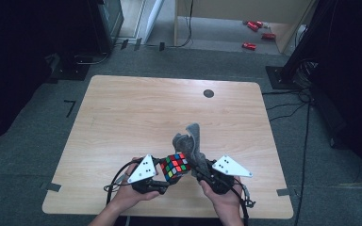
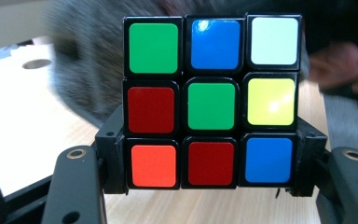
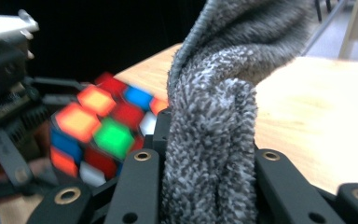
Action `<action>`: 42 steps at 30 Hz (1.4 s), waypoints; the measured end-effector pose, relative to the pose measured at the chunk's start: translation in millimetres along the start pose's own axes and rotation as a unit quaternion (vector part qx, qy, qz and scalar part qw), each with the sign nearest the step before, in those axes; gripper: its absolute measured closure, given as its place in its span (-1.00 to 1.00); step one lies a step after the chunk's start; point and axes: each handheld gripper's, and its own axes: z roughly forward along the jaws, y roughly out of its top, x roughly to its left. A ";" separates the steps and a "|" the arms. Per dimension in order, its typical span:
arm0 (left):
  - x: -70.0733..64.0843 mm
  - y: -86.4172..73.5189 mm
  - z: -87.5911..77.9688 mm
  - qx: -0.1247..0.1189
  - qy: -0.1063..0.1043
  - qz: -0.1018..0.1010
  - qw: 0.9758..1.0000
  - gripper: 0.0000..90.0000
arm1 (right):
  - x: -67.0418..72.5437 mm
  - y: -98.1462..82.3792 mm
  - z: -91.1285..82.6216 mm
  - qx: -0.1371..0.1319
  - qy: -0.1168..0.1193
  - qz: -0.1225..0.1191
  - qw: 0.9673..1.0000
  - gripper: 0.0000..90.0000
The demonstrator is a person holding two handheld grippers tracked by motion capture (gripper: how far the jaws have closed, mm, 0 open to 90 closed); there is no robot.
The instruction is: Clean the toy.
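Unbranded puzzle cube (image 2: 212, 102) clamped; grey cloth (image 3: 214, 140) pinched, no writing.

Cloth (image 1: 192, 141) right of cube (image 1: 175, 166)

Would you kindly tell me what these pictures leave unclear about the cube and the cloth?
- Left gripper view: the cube hides the left tool's pad contact.
- Right gripper view: the grey cloth covers the right tool's pads; the cube is blurred.
- High view: cloth-cube contact is too small.
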 end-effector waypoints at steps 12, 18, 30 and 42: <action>-10.0 -0.7 8.8 0.017 0.001 0.029 0.999 -0.23 | 25.7 13.4 -9.1 -0.055 0.049 0.000 0.997 0.63; -2.0 1.2 -2.1 -0.012 -0.003 0.005 1.000 -0.23 | 18.8 7.7 -5.9 -0.056 0.022 -0.013 0.998 0.63; -7.6 0.5 4.1 0.013 0.016 0.033 0.999 -0.23 | 37.6 9.1 -6.2 -0.064 0.053 -0.038 0.996 0.61; -4.0 -1.6 5.0 0.019 0.015 0.020 0.999 -0.23 | 40.2 6.3 -3.4 -0.058 0.067 -0.035 0.995 0.57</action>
